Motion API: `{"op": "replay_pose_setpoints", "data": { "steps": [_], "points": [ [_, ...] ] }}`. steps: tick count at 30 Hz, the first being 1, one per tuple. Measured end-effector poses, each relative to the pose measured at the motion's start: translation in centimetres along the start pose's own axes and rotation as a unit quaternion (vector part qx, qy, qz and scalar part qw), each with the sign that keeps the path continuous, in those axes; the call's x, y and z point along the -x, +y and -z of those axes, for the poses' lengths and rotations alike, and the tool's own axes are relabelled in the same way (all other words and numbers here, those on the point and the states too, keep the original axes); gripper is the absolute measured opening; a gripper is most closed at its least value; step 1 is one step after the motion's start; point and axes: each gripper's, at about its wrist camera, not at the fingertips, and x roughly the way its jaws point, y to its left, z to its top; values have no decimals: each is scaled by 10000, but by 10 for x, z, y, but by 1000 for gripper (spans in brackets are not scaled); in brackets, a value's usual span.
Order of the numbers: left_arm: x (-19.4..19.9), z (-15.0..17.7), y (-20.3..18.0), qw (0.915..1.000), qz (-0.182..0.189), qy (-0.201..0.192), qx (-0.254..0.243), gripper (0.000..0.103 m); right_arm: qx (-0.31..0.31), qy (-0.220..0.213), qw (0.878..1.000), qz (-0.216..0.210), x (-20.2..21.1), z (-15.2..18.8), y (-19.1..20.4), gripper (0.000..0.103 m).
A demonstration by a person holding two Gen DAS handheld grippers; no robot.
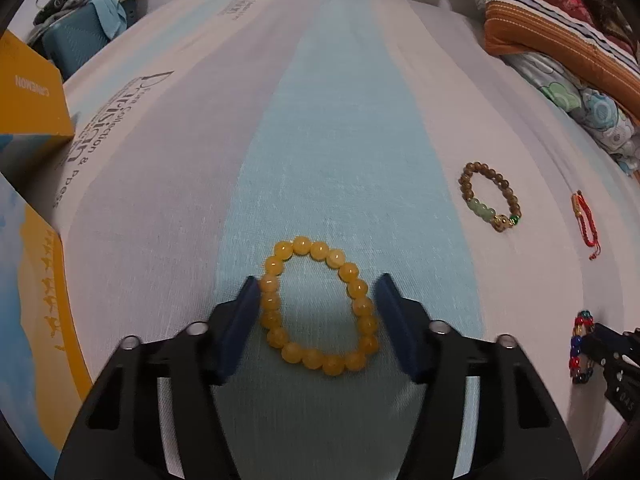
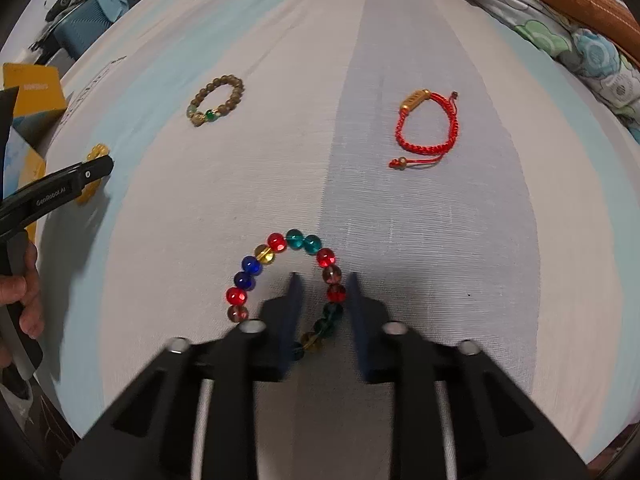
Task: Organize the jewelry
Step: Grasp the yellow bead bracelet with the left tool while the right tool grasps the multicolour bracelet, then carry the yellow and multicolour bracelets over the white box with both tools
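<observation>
A yellow bead bracelet (image 1: pixel 320 306) lies flat on the striped bed sheet (image 1: pixel 352 140). My left gripper (image 1: pixel 318 284) is open, one finger on each side of the whole bracelet, the left pad touching it. A multicolour glass bead bracelet (image 2: pixel 288 280) lies in the right wrist view. My right gripper (image 2: pixel 322 280) is open and narrow, its jaws on either side of the bracelet's right strand. A brown bead bracelet with green beads (image 1: pixel 490 196) (image 2: pixel 216 100) and a red cord bracelet (image 2: pixel 428 130) (image 1: pixel 586 220) lie farther out.
A yellow and blue box (image 1: pixel 32 92) stands at the left edge of the bed. Folded blankets and pillows (image 1: pixel 560 32) pile up at the far right. A teal object (image 1: pixel 76 44) sits beyond the far left corner. The left gripper (image 2: pixel 52 192) shows in the right view.
</observation>
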Motion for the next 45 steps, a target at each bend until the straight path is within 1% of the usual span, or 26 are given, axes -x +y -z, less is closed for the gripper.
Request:
{"op": "replay_pose_setpoints", "data": {
  "steps": [1, 2, 4, 5, 6, 7, 10, 11, 17, 28, 37, 45],
  "points": [
    [1, 1, -1, 10000, 18, 5, -29, 46, 35, 2, 10000, -14, 1, 1, 1, 9],
    [2, 2, -2, 10000, 35, 14, -64, 44, 59, 1, 10000, -5, 1, 1, 2, 9],
    [4, 3, -3, 9999, 32, 44, -114, 32, 77, -16, 10000, -6, 2, 0, 3, 9],
    [4, 4, -3, 9999, 21, 67, -134, 30, 70, -36, 10000, -24, 3, 0, 1, 9],
    [6, 4, -4, 9999, 9, 93, -140, 20, 63, -52, 10000, -35, 4, 0, 1, 9],
    [7, 4, -4, 9999, 57, 108, -117, 18, 58, -62, 10000, -44, 5, 1, 1, 9],
    [13, 5, -4, 9998, 136, 125, -82, 17, 83, -138, 9998, -77, 12, 1, 2, 9],
    [15, 5, -5, 9998, 133, 108, -112, 8, 77, -164, 9998, -84, 14, 0, 2, 9],
    [32, 4, -9, 9996, 156, 7, -232, 9, 29, -333, 9993, -174, 30, -4, 3, 9],
    [58, 1, -6, 9997, 205, 22, -133, 9, -49, -518, 9980, -353, 56, -9, 9, 9],
    [83, 1, -14, 9994, 239, -20, -235, 9, -82, -641, 9974, -325, 69, -15, 15, 9],
    [106, 1, -8, 9994, 267, -55, -214, 9, -231, -730, 9965, -328, 80, -19, 12, 9]
  ]
}}
